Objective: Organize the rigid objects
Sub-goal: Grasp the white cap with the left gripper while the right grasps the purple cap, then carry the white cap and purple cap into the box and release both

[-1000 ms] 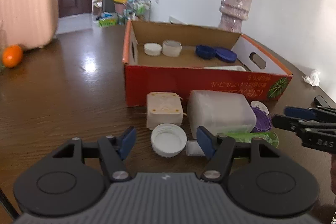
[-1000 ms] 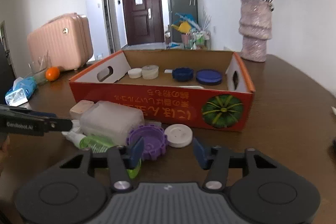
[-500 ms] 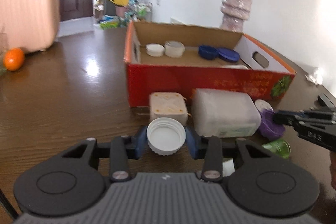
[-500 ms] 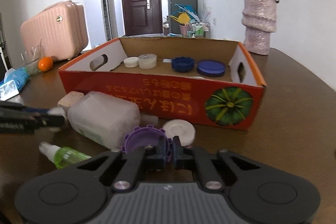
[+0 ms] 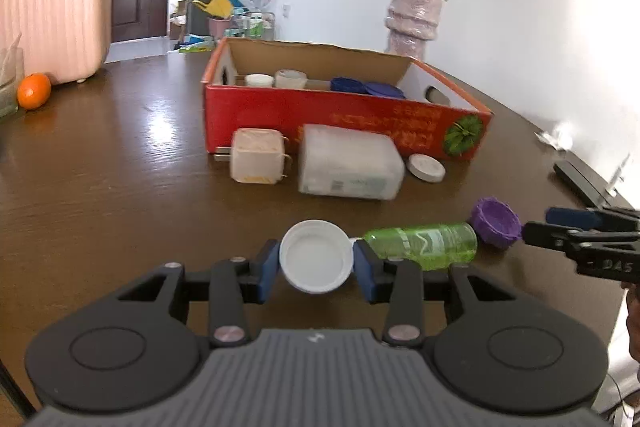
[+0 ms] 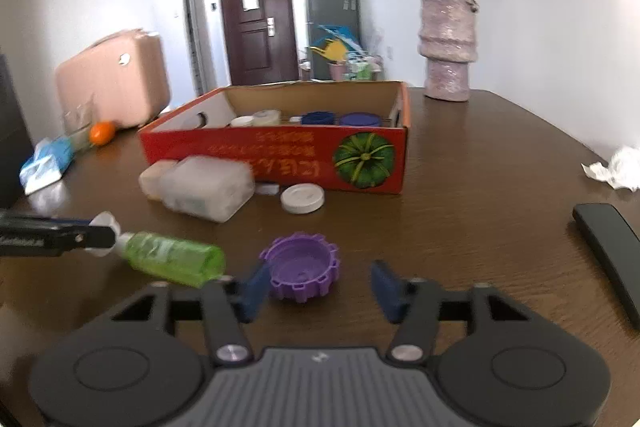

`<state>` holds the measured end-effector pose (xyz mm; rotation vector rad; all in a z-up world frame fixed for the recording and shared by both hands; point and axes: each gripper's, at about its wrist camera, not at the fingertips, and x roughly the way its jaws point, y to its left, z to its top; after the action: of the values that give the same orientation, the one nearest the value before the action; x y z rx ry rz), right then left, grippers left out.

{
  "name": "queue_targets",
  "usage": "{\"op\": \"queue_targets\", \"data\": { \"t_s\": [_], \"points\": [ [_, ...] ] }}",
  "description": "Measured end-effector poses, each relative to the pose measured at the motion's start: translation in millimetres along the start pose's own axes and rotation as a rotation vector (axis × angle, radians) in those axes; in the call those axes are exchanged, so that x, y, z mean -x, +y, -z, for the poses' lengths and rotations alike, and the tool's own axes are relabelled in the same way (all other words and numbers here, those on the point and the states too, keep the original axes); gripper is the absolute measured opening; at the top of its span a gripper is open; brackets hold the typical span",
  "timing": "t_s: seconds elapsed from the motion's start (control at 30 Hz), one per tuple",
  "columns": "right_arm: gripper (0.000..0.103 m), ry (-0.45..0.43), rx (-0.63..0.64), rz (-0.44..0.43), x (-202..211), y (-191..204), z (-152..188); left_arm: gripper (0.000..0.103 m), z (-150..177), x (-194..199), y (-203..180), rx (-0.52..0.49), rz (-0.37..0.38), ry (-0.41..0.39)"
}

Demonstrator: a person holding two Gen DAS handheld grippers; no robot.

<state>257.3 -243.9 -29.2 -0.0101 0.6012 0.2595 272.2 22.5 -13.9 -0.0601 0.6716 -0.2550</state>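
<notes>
My left gripper (image 5: 317, 263) is shut on a white lid (image 5: 317, 256), held near me, well short of the red cardboard box (image 5: 344, 123). My right gripper (image 6: 322, 287) is open; a purple ridged cap (image 6: 301, 267) rests on the table against its left finger. The purple cap also shows in the left wrist view (image 5: 495, 221), just off the right gripper's tips. A green bottle (image 5: 424, 242) lies on its side between the two grippers. The box holds white and blue lids.
A frosted plastic container (image 5: 348, 163), a white plug adapter (image 5: 258, 155) and a flat white lid (image 5: 426, 167) lie in front of the box. A black remote (image 6: 608, 247) and crumpled tissue (image 6: 618, 167) lie right. A vase (image 6: 447, 47), orange (image 5: 34, 91) and pink suitcase (image 5: 52, 27) stand behind.
My left gripper closed on the white lid and drew back from the box. My right gripper shut on the purple cap, pulled it back, then opened, leaving it on the table.
</notes>
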Motion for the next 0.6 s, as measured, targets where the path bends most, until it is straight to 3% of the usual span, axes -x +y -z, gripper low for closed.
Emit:
{"op": "queue_targets", "data": {
  "t_s": [0.13,0.33,0.43,0.6],
  "points": [
    [0.058,0.029,0.041,-0.011,-14,10,-2,0.040,8,4,-13,-0.014,0.046,0.002],
    [0.057,0.056,0.089,0.017,-36,20,-7,0.040,19,-2,-34,-0.076,0.044,0.035],
    [0.052,0.065,0.062,-0.001,-40,17,-9,0.040,20,-6,-37,-0.077,0.038,0.038],
    [0.052,0.053,0.056,-0.007,-32,15,-9,0.040,22,-9,-39,-0.061,0.043,0.050]
  ]
}}
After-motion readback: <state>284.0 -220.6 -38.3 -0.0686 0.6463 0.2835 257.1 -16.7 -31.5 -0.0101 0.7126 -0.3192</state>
